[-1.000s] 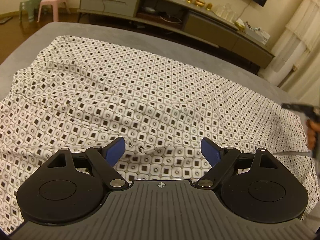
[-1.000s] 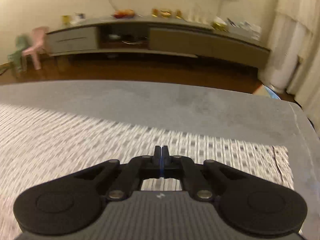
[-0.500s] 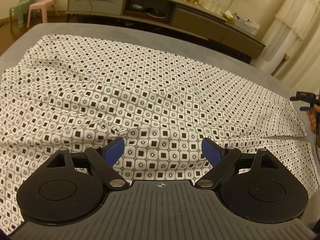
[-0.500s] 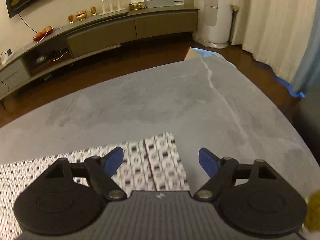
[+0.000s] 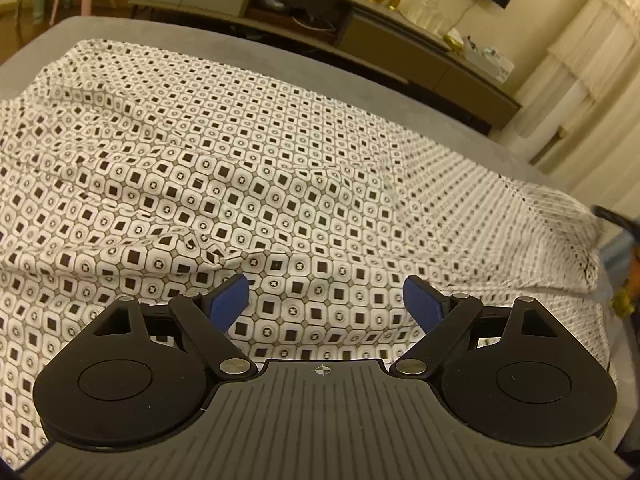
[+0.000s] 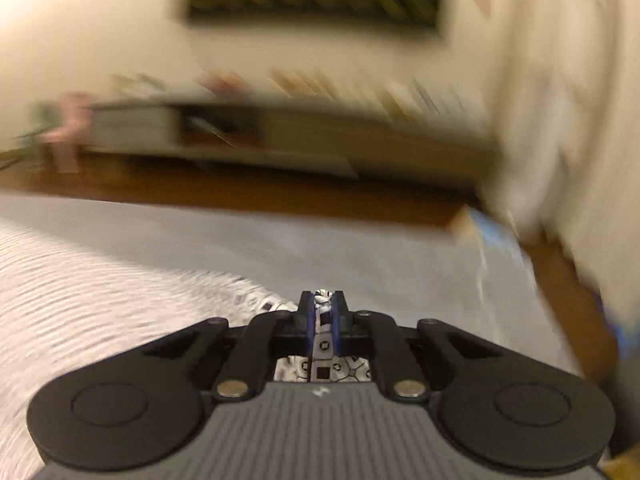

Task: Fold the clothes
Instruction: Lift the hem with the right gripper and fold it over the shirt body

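Right tongs [image 6: 323, 312] are clamping a bunched edge of the patterned garment [image 6: 322, 346], cloth showing between the blue pads [image 6: 307, 320]; that view is motion-blurred. Left tongs [image 5: 324, 300] are hanging spread wide apart above the patterned garment [image 5: 240, 168], nothing between the blue pads [image 5: 228, 306]. Garment is lying spread and wrinkled over the grey bench [image 5: 248, 50], reaching ahead of and to both sides of the left tongs, with a ridge rising just ahead of them. Far right of the left tongs, the cloth's corner is lifting off the surface. Beyond the bench, a long low cabinet [image 5: 360, 32] is standing against the wall.
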A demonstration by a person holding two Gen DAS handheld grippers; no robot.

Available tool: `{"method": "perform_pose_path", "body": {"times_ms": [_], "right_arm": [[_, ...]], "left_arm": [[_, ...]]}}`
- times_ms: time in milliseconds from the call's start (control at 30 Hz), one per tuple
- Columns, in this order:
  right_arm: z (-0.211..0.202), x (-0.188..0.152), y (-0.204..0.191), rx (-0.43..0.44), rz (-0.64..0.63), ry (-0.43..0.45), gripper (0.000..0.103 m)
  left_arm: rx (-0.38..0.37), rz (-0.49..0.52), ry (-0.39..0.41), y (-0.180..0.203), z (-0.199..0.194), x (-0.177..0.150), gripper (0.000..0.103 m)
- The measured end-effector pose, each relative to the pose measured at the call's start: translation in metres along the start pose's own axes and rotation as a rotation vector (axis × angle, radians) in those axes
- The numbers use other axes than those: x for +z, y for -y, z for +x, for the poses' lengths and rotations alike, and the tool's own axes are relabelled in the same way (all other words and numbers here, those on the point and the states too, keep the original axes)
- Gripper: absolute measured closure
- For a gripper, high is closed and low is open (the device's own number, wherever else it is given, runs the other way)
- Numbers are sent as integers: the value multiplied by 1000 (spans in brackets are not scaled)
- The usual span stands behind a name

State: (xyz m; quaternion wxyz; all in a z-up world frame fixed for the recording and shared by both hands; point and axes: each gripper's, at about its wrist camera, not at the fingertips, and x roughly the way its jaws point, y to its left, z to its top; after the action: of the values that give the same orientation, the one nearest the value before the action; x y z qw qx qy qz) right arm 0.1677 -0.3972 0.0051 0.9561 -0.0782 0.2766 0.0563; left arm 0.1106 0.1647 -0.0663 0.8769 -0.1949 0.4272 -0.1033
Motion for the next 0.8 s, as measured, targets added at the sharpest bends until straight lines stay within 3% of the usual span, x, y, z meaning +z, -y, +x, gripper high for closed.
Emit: {"method": "perform_pose_path", "body": {"times_ms": [33,167,200,367,433,567,800], "right_arm": [[-38,-9,-12,46,-76,52,95],[-134,-73,-43,68,-232,22,95],[-142,-86,-44,63,-209,10,95],[-150,-114,-35,53,-46,-18,95],[-153,-116,-34,53,-1,2,95],[-150,-128,-14,58,73,31,94],[-143,-144,-5,106,82,28,94]], "left_arm": [[-23,-17,2,0,-1,0,25],[-193,-109,-33,10,10,5,20],[-226,-144,-45,13,17,6,19],[-269,-280,-92,30,62,5,18],[-262,-350,-67,25,74,3,17],[-318,-499,-20,3,75,3,18],[-279,-570,12,-10,86,37,18]]}}
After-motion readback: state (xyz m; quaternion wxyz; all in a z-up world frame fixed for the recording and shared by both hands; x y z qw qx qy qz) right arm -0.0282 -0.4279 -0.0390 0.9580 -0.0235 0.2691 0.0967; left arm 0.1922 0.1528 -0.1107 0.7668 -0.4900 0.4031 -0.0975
